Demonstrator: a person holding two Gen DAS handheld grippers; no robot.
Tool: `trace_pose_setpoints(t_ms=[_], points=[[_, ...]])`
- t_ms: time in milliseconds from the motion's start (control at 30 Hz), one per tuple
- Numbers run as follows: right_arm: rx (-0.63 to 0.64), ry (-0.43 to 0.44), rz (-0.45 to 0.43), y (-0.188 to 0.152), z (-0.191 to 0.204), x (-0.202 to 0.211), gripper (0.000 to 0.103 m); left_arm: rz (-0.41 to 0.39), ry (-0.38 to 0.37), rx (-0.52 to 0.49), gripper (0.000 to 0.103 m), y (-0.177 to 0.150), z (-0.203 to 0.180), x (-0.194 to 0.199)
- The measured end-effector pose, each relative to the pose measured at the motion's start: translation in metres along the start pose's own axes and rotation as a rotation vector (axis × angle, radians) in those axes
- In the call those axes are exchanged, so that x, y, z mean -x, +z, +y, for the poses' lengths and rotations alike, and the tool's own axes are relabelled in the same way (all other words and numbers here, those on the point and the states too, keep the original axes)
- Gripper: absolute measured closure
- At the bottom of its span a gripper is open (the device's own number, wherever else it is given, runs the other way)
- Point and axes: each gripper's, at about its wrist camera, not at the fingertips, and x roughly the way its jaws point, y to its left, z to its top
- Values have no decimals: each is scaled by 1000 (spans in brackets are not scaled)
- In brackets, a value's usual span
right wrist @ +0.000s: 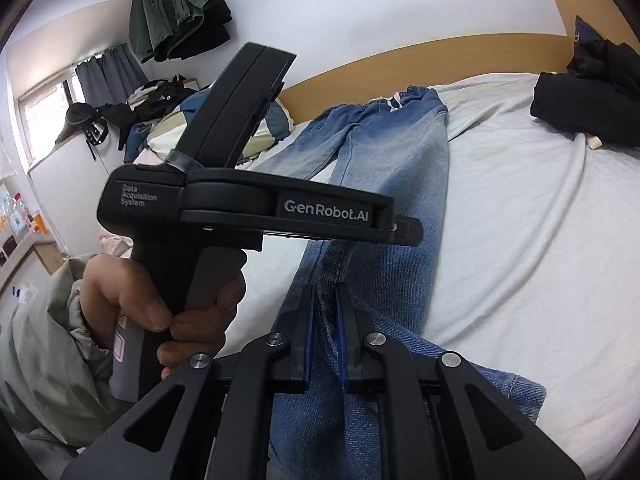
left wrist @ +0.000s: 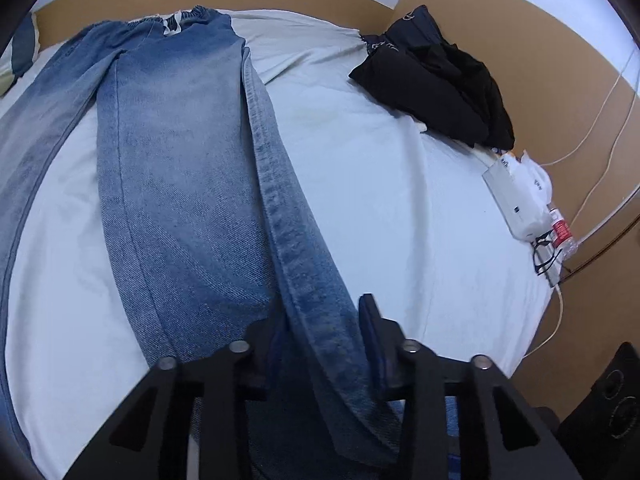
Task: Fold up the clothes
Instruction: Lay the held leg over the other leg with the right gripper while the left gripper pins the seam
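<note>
Light blue jeans (left wrist: 180,180) lie lengthwise on the white bed sheet (left wrist: 380,200), waistband at the far end by the headboard. In the left wrist view my left gripper (left wrist: 324,332) has the near leg's seamed edge filling the gap between its pads, and it is shut on that denim. In the right wrist view my right gripper (right wrist: 326,312) is shut on a raised fold of the same jeans (right wrist: 392,152) close to the hem. The left gripper (right wrist: 404,232) is just ahead of it over the leg, held by a person's hand (right wrist: 160,304).
A heap of black clothes (left wrist: 440,80) sits at the far right of the bed. A tissue pack (left wrist: 516,196), glasses (left wrist: 546,252) and cables lie along the right edge. A patterned quilt (right wrist: 240,132) is piled at the far left. A black speaker (left wrist: 616,400) stands off the bed's near right corner.
</note>
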Motion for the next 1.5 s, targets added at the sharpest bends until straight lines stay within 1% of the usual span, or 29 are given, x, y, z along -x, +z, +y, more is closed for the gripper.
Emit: trace_pose_setpoints(t_ms=[67, 167, 300, 333, 400, 500, 567, 633, 700, 733, 900, 967, 1133, 1233, 1400, 1500], points=[[-11, 14, -3, 0, -2, 1, 93, -32, 2, -15, 85, 2, -1, 9], [-12, 44, -22, -1, -2, 5, 93, -103, 19, -44, 87, 5, -5, 27], [-60, 109, -56, 1, -8, 11, 90, -170, 32, -8, 91, 14, 6, 52], [-77, 125, -64, 1, -11, 13, 88, -183, 34, 4, 91, 16, 11, 58], [-109, 142, -83, 1, -16, 18, 78, -213, 46, 24, 91, 20, 21, 74], [-147, 153, -113, 1, -24, 25, 72, -253, 56, 56, 91, 24, 38, 98], [-168, 158, -126, 0, -29, 30, 71, -274, 69, 69, 92, 25, 47, 111], [-183, 152, -132, -1, -33, 33, 68, -291, 83, 76, 92, 24, 55, 122], [-198, 134, -125, -3, -35, 32, 61, -306, 95, 83, 92, 21, 61, 132], [-206, 125, -120, -3, -36, 32, 60, -313, 98, 87, 92, 20, 64, 137], [-206, 72, -71, -3, -36, 28, 47, -374, 106, 110, 92, 12, 81, 170], [-191, 60, -52, -2, -38, 24, 46, -397, 109, 125, 92, 10, 89, 186], [-177, 59, -38, -5, -42, 20, 42, -454, 142, 156, 92, 5, 112, 228], [-175, 60, -34, -2, -36, 13, 41, -478, 146, 195, 92, -2, 130, 249], [-157, 58, -20, -2, -28, 4, 40, -488, 173, 276, 92, -15, 164, 267], [-151, 57, -11, -2, -27, 3, 39, -484, 172, 345, 92, -23, 190, 270]])
